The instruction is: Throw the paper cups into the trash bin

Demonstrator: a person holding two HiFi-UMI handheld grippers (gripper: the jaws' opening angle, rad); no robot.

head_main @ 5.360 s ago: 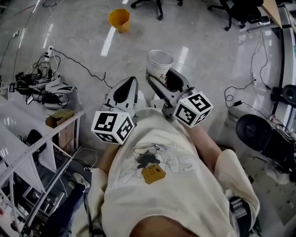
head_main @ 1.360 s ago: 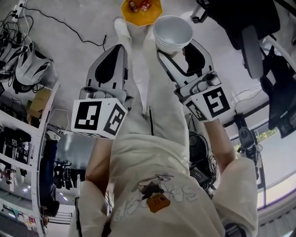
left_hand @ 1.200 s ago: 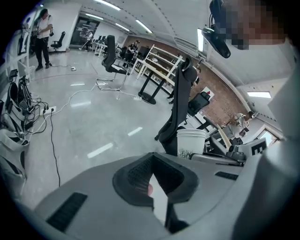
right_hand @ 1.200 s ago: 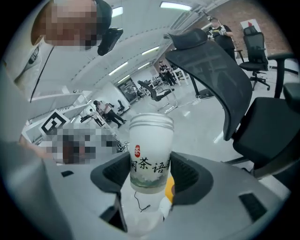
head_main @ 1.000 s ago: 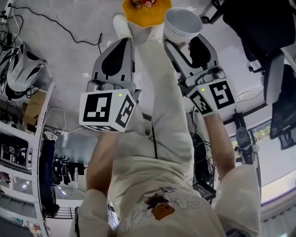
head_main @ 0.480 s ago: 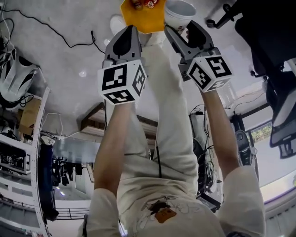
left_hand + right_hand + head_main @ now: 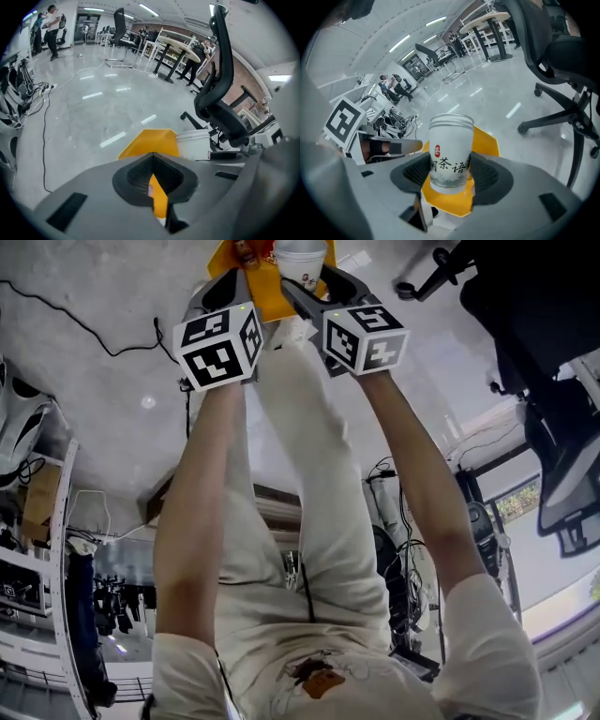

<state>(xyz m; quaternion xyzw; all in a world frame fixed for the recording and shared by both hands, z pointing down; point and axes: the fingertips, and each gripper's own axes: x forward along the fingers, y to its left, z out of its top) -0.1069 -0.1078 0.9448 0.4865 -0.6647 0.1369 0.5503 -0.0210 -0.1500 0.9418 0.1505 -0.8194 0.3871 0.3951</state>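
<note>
Right tongs (image 7: 449, 177): closed on the lower body of the paper cup (image 7: 450, 147); the cup stands upright, mouth up, with a pad bearing on each flank. Directly beneath and beyond the cup is the yellow trash bin (image 7: 486, 140); its open mouth shows under the cup base and to both sides of it.

Left tongs (image 7: 153, 182): drawn together to a narrow slit; nothing between them. They are carried just beside the right tongs and aimed at the same bin (image 7: 149, 140); the cup (image 7: 193, 145) appears to their right. Beyond the bin lies a glossy floor (image 7: 497, 101); an office chair (image 7: 562, 56) stands to the right of the right tongs.

Step in hand, by judgement: the cup is positioned over the bin and ready for release. The next move calls for spreading the right tongs so that the cup drops clear; first confirm that the cup base lies within the bin rim; the left tongs have no part in it.
</note>
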